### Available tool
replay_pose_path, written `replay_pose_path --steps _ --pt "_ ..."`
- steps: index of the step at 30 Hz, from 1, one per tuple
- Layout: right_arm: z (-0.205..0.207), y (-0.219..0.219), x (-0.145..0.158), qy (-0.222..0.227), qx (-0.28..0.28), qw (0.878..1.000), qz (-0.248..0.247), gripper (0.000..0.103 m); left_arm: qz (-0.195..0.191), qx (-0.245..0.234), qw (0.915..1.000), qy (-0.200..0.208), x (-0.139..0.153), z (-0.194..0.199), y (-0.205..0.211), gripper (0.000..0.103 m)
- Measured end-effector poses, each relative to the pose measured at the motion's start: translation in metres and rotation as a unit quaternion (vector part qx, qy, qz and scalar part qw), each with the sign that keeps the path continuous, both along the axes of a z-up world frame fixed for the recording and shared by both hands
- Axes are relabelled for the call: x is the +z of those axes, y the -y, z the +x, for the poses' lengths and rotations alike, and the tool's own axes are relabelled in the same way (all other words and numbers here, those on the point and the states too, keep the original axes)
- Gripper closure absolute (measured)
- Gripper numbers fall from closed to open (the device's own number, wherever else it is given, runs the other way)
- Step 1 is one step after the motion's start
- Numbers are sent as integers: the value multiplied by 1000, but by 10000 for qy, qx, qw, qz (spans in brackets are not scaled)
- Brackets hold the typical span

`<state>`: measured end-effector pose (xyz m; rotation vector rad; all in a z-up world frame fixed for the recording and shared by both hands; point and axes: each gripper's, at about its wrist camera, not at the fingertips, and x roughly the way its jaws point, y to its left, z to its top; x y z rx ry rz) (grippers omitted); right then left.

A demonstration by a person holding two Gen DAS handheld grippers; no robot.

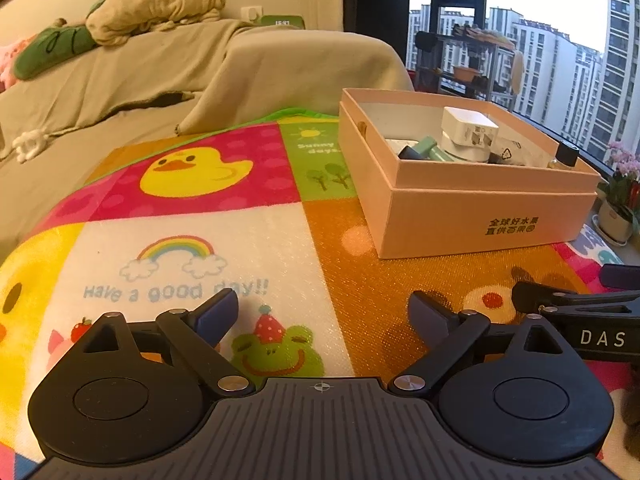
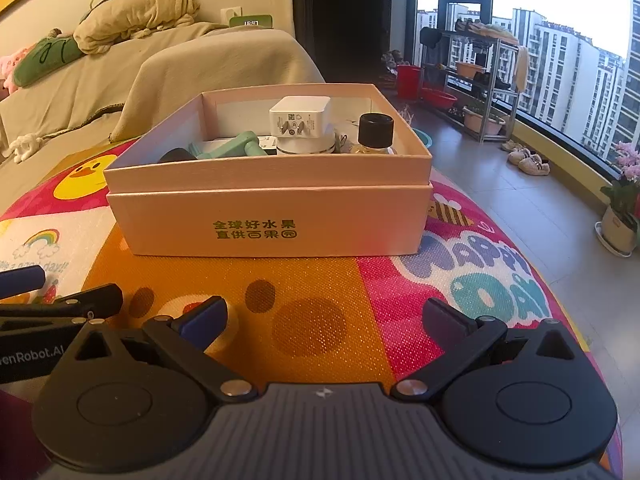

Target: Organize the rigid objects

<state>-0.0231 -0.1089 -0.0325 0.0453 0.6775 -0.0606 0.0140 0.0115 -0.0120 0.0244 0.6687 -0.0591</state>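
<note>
Nearest, I hold both tongs wide and empty low in each frame: left tongs (image 1: 322,314), right tongs (image 2: 325,318), resting over the table (image 2: 320,292). Beyond, mid-frame, the pink box (image 2: 276,216) already gathers the charger (image 2: 300,118), bottle (image 2: 375,132) and green piece (image 2: 228,146), so sorting looks nearly finished.

Under everything, a cartoon play mat (image 2: 320,280) with ducks and rainbow. Behind its far edge, a beige-covered sofa (image 1: 120,92) bearing a green plush (image 1: 52,50). Rightward, metal rack (image 2: 480,92), red bucket (image 2: 408,80), potted pink flowers (image 2: 624,200).
</note>
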Motion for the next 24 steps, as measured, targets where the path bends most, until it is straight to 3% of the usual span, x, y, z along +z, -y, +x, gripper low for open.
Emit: replay_pose_path --steps 24 --pt "2 -1 0 6 -8 10000 -3 0 51 -35 10000 14 1 -1 4 7"
